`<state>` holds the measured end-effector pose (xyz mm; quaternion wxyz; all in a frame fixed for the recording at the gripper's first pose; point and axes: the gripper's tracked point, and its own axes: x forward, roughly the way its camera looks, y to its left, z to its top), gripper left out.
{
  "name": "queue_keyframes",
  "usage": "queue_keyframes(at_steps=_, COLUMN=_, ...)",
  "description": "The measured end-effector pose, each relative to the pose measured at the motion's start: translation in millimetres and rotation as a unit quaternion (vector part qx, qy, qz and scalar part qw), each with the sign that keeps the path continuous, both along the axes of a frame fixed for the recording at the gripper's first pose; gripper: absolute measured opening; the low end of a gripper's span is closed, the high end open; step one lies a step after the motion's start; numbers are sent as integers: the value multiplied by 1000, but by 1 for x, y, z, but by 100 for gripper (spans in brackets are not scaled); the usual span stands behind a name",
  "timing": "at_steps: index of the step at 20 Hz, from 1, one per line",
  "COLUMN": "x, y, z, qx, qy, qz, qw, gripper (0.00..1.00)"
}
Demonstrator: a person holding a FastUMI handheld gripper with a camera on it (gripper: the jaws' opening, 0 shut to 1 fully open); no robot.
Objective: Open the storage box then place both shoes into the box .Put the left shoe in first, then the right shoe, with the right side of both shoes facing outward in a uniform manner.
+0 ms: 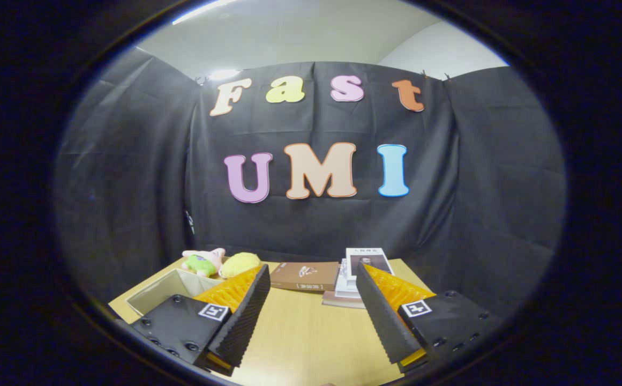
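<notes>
while the hand-held gripper [311, 279] gapes empty, the storage box [163, 292] sits beside its left finger.

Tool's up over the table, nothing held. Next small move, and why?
Probably tip the tool down and left toward the grey bin. Its fingers are open with only bare table between them, aimed at the books and plush toys. I can't tell whether that bin is the storage box.
</notes>
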<state>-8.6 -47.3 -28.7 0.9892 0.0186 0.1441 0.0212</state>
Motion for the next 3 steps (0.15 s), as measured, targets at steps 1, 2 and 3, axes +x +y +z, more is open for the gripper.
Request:
queue_keyframes(at_steps=1, x=-1, y=-5, z=1, qx=2, qy=-1, qz=-4, qw=1000, gripper=100)
queue_keyframes(at_steps=2, x=1, y=-10, z=0, qx=4, qy=-1, qz=-8, qw=1000, gripper=100)
queue_keyframes(at_steps=3, x=0, y=-14, z=0, qx=5, qy=-1, qz=-11, qw=1000, gripper=100)
